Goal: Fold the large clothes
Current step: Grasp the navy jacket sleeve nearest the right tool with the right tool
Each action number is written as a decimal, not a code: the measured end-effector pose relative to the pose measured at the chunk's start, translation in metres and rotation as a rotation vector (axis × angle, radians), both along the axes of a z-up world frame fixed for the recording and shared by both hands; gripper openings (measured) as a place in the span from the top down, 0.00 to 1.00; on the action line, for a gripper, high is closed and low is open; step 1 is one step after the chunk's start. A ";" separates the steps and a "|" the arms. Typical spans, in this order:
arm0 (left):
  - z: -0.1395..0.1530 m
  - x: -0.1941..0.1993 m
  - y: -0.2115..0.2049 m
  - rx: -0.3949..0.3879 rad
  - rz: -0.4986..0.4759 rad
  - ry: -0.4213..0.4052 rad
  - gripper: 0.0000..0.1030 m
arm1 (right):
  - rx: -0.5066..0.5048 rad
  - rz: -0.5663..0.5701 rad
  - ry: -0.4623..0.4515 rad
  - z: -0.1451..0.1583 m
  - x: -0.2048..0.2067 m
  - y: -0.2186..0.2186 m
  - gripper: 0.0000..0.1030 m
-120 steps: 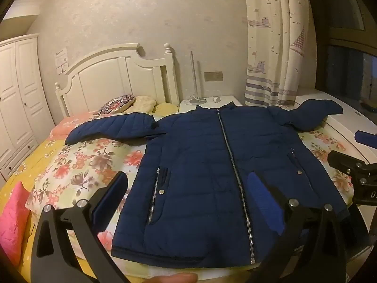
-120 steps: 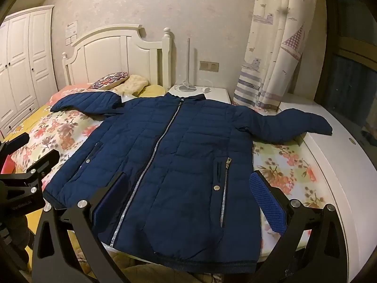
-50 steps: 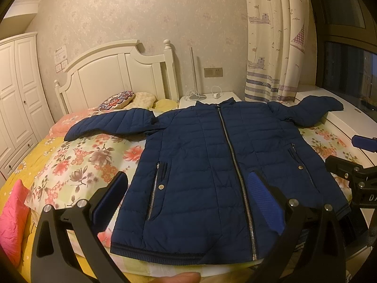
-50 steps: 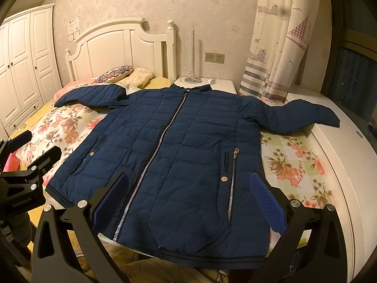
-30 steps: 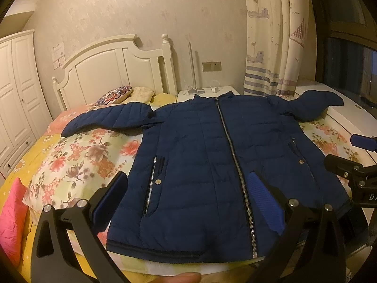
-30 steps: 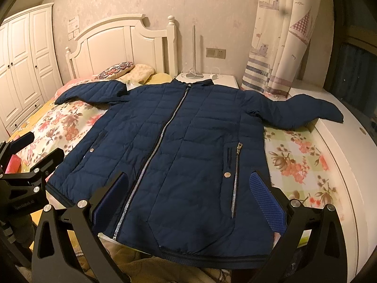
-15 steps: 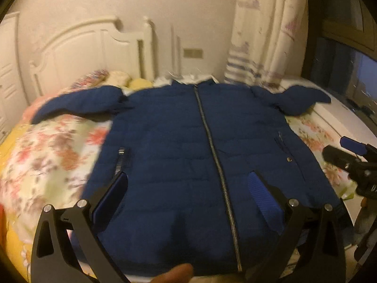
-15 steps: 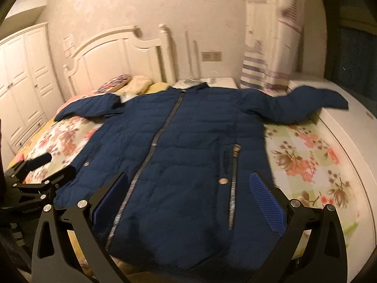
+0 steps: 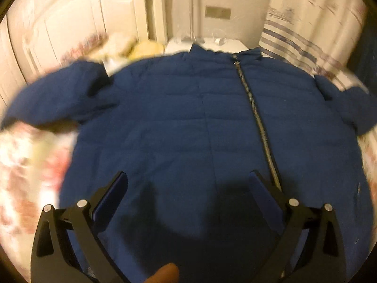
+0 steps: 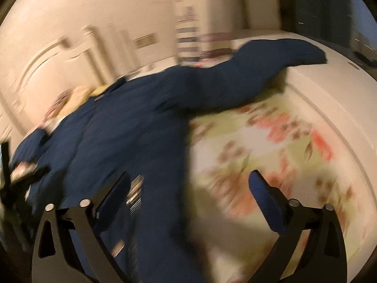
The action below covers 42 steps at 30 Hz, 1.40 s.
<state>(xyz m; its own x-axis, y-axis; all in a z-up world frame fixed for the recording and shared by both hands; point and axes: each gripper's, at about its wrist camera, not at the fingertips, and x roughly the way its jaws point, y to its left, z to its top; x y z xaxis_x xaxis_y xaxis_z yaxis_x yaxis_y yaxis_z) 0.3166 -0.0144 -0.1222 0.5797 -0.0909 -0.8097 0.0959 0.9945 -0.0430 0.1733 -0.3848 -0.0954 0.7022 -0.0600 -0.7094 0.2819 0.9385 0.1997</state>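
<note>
The left gripper (image 9: pixel 187 186) is held with its fingers wide apart and nothing between them, above the front of the jacket (image 9: pixel 188 122); the zip (image 9: pixel 255 118) runs just beyond the right finger. The right gripper (image 10: pixel 188 186) is spread wide too, though its jaws have just been closing slightly, empty, over the jacket's edge and the flowered bedspread (image 10: pixel 271 141). A sleeve (image 10: pixel 271 63) stretches away beyond them.
</note>
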 end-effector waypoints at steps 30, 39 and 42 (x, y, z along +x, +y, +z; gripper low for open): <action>-0.025 0.000 -0.002 -0.017 -0.026 -0.013 0.02 | -0.332 0.201 -0.374 0.076 0.182 0.083 0.72; -0.024 -0.003 0.006 -0.072 -0.028 -0.023 0.02 | -0.369 0.686 -0.049 -0.002 0.210 0.240 0.37; -0.024 -0.002 0.006 -0.072 -0.028 -0.024 0.02 | -0.385 0.724 0.054 -0.033 0.206 0.244 0.26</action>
